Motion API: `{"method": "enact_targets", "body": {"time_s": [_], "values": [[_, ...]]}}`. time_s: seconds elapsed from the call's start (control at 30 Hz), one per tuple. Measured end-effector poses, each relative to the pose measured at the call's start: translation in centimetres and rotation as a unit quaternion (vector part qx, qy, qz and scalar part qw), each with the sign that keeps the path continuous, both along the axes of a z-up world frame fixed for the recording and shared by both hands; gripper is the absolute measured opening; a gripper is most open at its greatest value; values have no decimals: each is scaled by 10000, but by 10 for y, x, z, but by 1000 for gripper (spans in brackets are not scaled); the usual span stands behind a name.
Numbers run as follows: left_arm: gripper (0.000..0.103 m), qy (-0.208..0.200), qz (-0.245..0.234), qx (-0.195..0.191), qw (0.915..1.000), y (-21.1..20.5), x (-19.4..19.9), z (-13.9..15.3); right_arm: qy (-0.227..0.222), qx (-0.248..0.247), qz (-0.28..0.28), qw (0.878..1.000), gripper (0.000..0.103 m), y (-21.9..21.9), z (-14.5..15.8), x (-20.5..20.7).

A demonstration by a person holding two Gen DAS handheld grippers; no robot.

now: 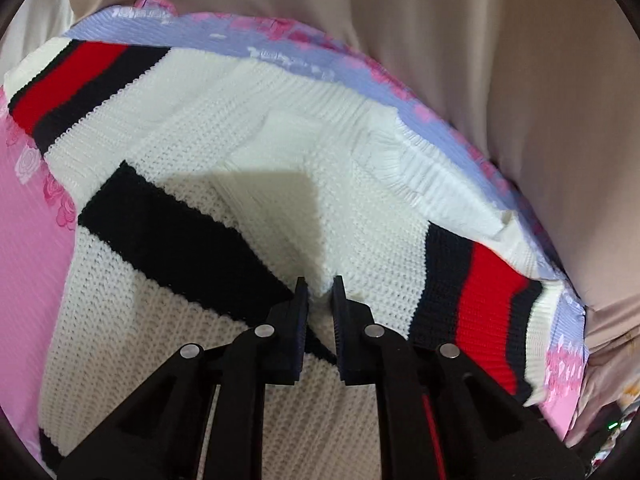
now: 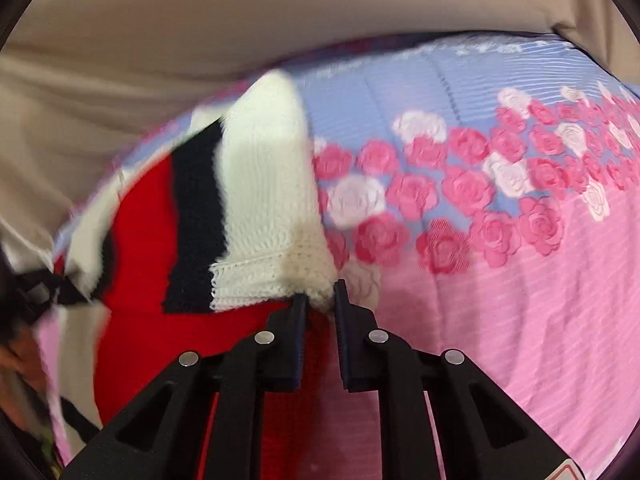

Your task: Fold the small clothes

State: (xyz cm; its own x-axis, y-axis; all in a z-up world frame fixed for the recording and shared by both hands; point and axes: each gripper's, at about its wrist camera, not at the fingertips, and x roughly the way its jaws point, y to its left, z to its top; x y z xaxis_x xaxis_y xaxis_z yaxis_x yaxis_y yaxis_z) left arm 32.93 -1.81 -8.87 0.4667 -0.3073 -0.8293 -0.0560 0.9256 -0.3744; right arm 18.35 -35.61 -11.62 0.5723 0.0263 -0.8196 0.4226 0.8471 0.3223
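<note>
A small white knit sweater (image 1: 256,128) with black and red stripes lies on a pink and lilac rose-print bedsheet (image 1: 28,248). My left gripper (image 1: 320,286) is shut on a raised fold of the sweater's white knit near a black stripe. In the right wrist view, my right gripper (image 2: 320,294) is shut on a white corner of the same sweater (image 2: 264,184) and holds it lifted above the sheet (image 2: 500,300). The red and black striped part hangs to the left, blurred by motion.
A beige curtain or cloth (image 1: 480,60) hangs behind the bed's far edge, and it also shows in the right wrist view (image 2: 200,20). The rose-print sheet stretches bare to the right of the right gripper.
</note>
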Motion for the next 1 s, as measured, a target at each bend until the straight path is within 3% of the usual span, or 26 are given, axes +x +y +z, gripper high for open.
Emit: {"method": "enact_targets", "body": {"time_s": [0.1,0.2,0.23,0.3,0.4,0.5,0.6,0.63,0.73,0.8,0.83,0.9,0.93,0.97,1.0], "values": [[12,25,-13,-14,10000,0,-2,-1,-289,-145,-11,9995,12,5,21,1],[14,77,17,-22,10000,2,-4,-4,249,-297,65,9992,13,7,14,5],[15,81,3,2,10000,2,-5,-2,228,-253,-25,9994,13,7,18,1],[15,102,-2,-1,9999,4,-2,-8,-148,-471,-218,9985,14,15,44,-11],[16,62,53,-16,10000,2,-1,-9,-577,-750,99,9955,15,42,75,-4],[16,53,89,71,9999,-2,-2,-7,-324,-1010,675,9921,13,62,61,27],[16,17,247,-182,9995,8,-6,2,660,-973,764,9901,7,54,-3,50],[16,-83,300,-319,9990,14,-7,7,345,-1031,744,9913,7,50,-2,46],[16,-174,325,-268,9990,23,-2,12,471,-1050,846,9898,8,51,3,52],[25,-11,411,-378,9984,28,10,5,384,-1119,848,9893,23,49,13,55],[32,53,473,-486,9977,31,15,1,304,-1097,766,9905,37,45,19,58],[34,163,573,-769,9953,36,24,-7,150,-999,537,9934,56,37,37,70],[32,200,565,-884,9943,37,29,-9,130,-989,446,9940,58,32,40,78],[12,187,554,-919,9940,37,33,-9,147,-1007,410,9940,58,31,43,81],[11,95,484,-968,9941,34,35,-3,253,-1053,379,9934,58,25,43,92]]}}
